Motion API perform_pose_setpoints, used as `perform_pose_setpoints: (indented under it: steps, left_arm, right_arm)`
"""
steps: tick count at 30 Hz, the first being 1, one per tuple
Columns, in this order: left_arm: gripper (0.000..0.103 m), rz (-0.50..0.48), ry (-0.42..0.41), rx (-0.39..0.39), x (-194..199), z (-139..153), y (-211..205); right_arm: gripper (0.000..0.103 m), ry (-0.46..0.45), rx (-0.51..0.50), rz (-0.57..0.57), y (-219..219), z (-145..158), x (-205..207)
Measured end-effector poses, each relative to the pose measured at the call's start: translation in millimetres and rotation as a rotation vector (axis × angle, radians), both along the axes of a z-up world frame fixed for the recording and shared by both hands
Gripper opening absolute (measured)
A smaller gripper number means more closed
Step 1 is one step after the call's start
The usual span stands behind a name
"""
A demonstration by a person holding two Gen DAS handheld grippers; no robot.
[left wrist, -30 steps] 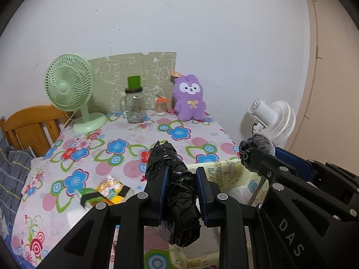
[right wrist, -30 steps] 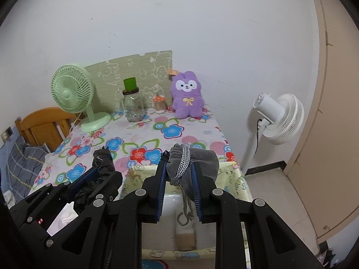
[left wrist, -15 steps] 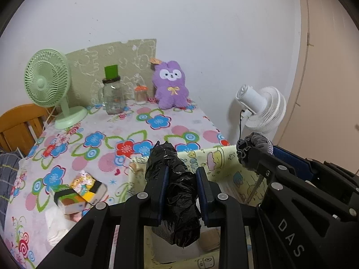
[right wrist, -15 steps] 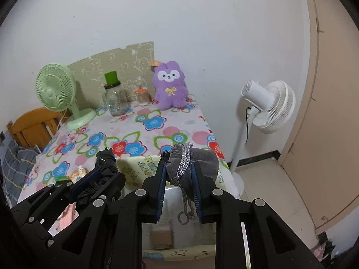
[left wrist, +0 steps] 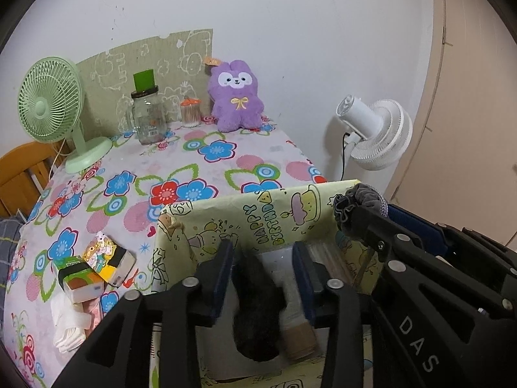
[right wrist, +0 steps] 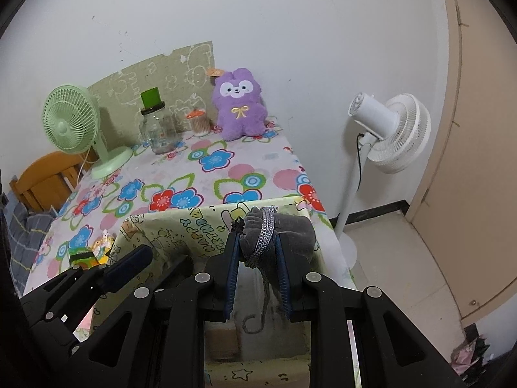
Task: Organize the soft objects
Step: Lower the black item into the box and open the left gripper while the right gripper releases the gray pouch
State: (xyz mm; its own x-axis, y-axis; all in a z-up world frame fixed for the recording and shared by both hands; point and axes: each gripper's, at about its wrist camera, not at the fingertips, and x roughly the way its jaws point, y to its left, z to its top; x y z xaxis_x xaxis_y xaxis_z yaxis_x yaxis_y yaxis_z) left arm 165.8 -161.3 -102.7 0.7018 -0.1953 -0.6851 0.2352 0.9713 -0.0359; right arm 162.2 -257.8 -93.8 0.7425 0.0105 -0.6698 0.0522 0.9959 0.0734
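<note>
My left gripper (left wrist: 263,252) is open above a yellow-green cartoon storage box (left wrist: 268,216). A black bundle (left wrist: 255,310), blurred, is between the open jaws and inside the box, apart from the pads. My right gripper (right wrist: 257,245) is shut on a grey drawstring pouch (right wrist: 278,232) and holds it over the same box (right wrist: 181,229), its cord hanging down. The pouch also shows in the left wrist view (left wrist: 358,202) at the right. A purple plush rabbit (left wrist: 236,95) sits at the table's far edge.
The flowered table (left wrist: 181,168) holds a green desk fan (left wrist: 51,110), a glass jar (left wrist: 147,118), a small swab jar (left wrist: 190,113), snack packets (left wrist: 97,265) and white cloth (left wrist: 69,326) at left. A white floor fan (right wrist: 387,132) stands right. A wooden chair (right wrist: 48,177) is at left.
My left gripper opened and let go of the black bundle, which drops into the box. Both grippers moved right and lower over the box. My right gripper still holds the pouch.
</note>
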Motion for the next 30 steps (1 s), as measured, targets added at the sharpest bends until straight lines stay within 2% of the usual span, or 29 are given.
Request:
perform_pose_setpoints:
  steps: [4, 5, 11, 14, 19, 23, 30]
  left_arm:
    - [0.068, 0.006, 0.02, 0.019, 2.6, -3.4, 1.2]
    - [0.071, 0.006, 0.027, 0.024, 3.8, -4.4, 1.6]
    - [0.076, -0.026, 0.063, 0.026, 9.8, -9.8, 1.9]
    - [0.082, -0.021, 0.057, 0.028, 10.6, -9.7, 2.2]
    - [0.086, -0.014, 0.058, 0.037, 12.1, -9.9, 3.3]
    - [0.089, -0.019, 0.051, 0.035, 10.6, -8.6, 4.3]
    - [0.096, -0.016, 0.033, 0.043, 4.0, -4.5, 6.7]
  right_arm:
    - [0.025, 0.011, 0.02, 0.014, 1.1, -4.9, 3.6]
    - [0.025, 0.014, 0.025, 0.016, 1.5, -6.3, 4.8]
    - [0.026, 0.034, 0.062, 0.023, 1.1, -15.9, 13.0]
    - [0.027, 0.048, 0.076, 0.034, 1.1, -18.9, 18.7]
    - [0.031, 0.07, 0.069, 0.051, 3.9, -21.5, 25.4]
    - [0.063, 0.067, 0.067, 0.05, 4.9, -20.7, 25.4]
    - [0.078, 0.054, 0.042, 0.038, 7.9, -15.4, 16.0]
